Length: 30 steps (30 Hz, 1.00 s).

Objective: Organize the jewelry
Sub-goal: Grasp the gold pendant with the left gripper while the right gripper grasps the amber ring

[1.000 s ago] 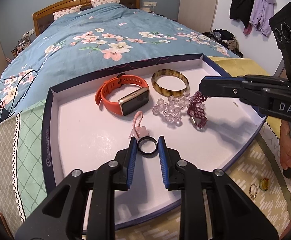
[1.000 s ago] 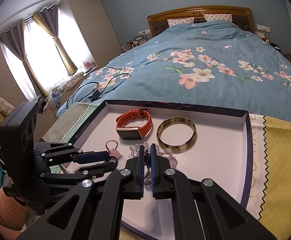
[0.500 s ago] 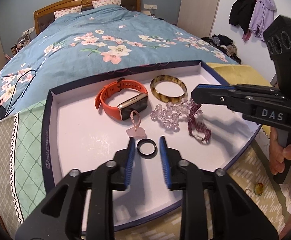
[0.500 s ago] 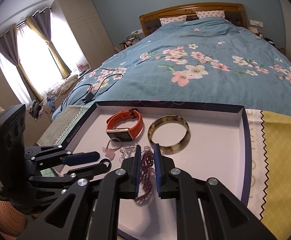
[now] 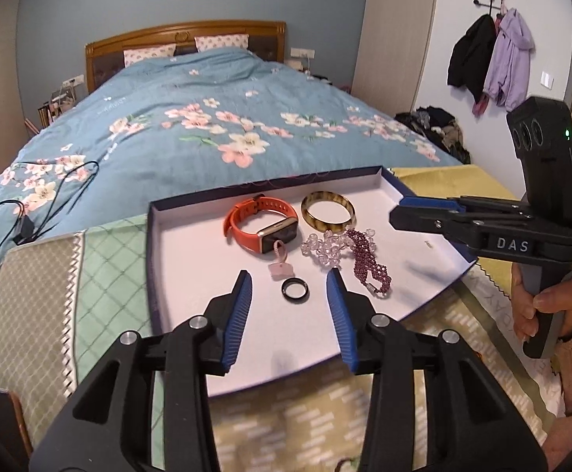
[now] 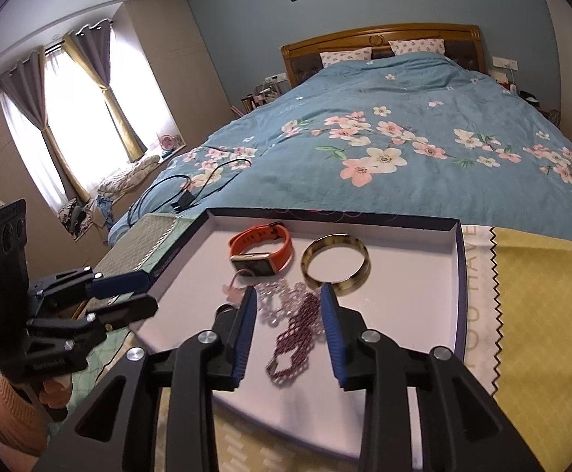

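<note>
The left gripper [image 5: 290, 293] is hanging released above the near part of the white-lined tray [image 5: 176, 244], its blue-padded jaws having just been opening, with nothing pressed between them. Seen between its fingertips, though lying flat on the tray floor below and apart from both pads, is the black ring [image 5: 294, 289]. Just beyond the ring is sitting a small pink charm [image 5: 279, 265], and beyond that the orange watch [image 5: 260, 226]. Ahead and to the right of this gripper are lying the clear bead bracelet [image 5: 323, 247], the purple beaded bracelet [image 5: 366, 265] and, farthest off, the amber bangle [image 5: 327, 212].

The right gripper [image 6: 288, 316] is also standing released, its jaws having just been opening; the purple beaded bracelet [image 6: 299, 336] is lying loose on the tray floor in the gap between them, touching neither pad as far as the right wrist view shows. The clear bead bracelet [image 6: 272, 301] is resting just beside its left finger, and the bangle [image 6: 335, 263] and watch [image 6: 260, 251] are lying ahead of it. From the left wrist view this gripper [image 5: 398, 218] is reaching in over the tray's right wall, a hand [image 5: 549, 303] in a peach sleeve gripping its handle. The tray is resting on a patterned cloth [image 5: 364, 405] at the foot of a bed with a floral blue quilt [image 5: 215, 129].
</note>
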Tool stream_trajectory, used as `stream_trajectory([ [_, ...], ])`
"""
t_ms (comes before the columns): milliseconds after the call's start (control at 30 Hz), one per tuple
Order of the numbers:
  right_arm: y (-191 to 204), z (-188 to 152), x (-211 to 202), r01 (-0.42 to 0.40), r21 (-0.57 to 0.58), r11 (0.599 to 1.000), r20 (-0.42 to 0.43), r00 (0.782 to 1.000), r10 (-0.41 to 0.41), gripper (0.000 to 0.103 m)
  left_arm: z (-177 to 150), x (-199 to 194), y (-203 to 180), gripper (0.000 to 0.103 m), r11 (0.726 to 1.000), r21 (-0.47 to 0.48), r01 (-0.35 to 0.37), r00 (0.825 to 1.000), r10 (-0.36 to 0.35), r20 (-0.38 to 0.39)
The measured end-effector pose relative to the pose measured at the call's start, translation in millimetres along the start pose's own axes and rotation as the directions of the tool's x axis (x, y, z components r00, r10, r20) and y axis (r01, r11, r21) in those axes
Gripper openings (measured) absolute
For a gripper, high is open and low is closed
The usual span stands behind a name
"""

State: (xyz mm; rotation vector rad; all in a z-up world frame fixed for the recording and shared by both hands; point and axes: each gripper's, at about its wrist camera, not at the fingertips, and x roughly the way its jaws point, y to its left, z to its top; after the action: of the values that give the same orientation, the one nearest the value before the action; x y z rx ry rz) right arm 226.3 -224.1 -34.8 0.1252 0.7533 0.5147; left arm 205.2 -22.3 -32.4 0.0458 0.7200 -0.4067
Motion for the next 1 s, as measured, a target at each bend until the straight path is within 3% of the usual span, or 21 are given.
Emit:
stream_trajectory([
  [200,13,-17,-26,-0.024,-0.044,0.999,0.006,1.0,0.024,0.037,-17,-26,-1,0.041,1.0,0.002,-0.005,1.0,0.005,0.02],
  [533,8,-64,-48,0.0,-0.03,1.0,-0.063,0.998,-0.002,0.039,-69,-45,-20,0.041,0.999,0.04,0.002,1.0,-0.001,-0.028],
  [1000,13,-117,-59,0.004,-0.01,1.0,-0.16,0.987,-0.005,0.039,-108,-59,-59,0.042,0.986,0.126,0.108,0.992,-0.098,-0.082],
])
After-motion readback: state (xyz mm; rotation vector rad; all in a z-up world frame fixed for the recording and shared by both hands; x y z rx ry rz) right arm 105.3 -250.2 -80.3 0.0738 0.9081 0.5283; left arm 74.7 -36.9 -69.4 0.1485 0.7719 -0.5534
